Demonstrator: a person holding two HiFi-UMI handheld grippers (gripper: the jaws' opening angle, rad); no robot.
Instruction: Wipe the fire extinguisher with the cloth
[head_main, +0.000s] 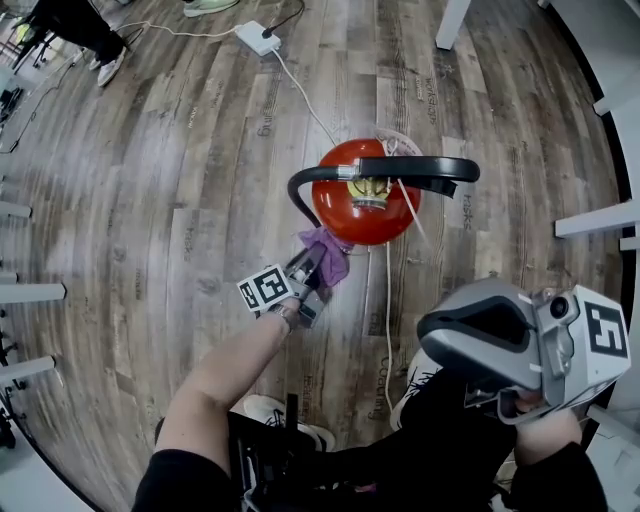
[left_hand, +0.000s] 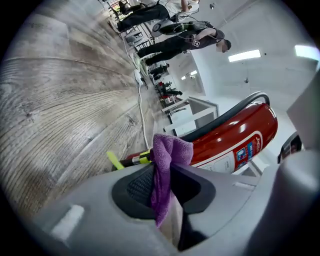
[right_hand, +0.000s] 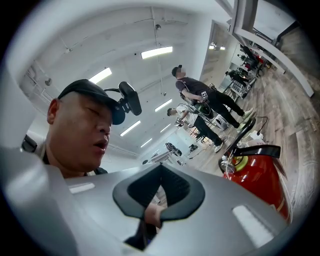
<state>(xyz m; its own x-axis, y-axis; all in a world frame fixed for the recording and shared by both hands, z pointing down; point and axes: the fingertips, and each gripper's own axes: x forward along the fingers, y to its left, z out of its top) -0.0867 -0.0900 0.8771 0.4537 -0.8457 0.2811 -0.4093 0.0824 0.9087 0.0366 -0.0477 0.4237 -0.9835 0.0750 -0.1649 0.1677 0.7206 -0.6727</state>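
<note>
The fire extinguisher (head_main: 365, 215) stands upright on the wooden floor (head_main: 180, 150), out in the open and well away from the white furniture legs (head_main: 595, 218) along the floor's right edge. We look down on its red dome and on the black hose (head_main: 400, 168) that curves over the top. The left gripper (head_main: 312, 268) reaches in at its near-left flank, and its fingers (left_hand: 138, 185) are clamped on the purple cloth (head_main: 325, 252). They are drawn in tight, with only the fabric's thickness between the pads. In the left gripper view the cloth (left_hand: 167, 160) bunches up past the fingertips, just in front of the extinguisher's red body (left_hand: 235, 135) with its label, and seems to touch it. We cannot tell how firmly. A yellow-green fitting (left_hand: 117, 160) on a black part of the extinguisher shows just beside the cloth.

The right gripper (head_main: 445, 325) hangs well apart from the extinguisher, close under the head camera at the lower right. Its fingers (right_hand: 142, 187) are together with nothing between them, and its view has the extinguisher (right_hand: 262, 175) off to the right. A white cable (head_main: 300, 95) runs across the floor from the extinguisher's base to a power strip (head_main: 258, 38) near the far edge
</note>
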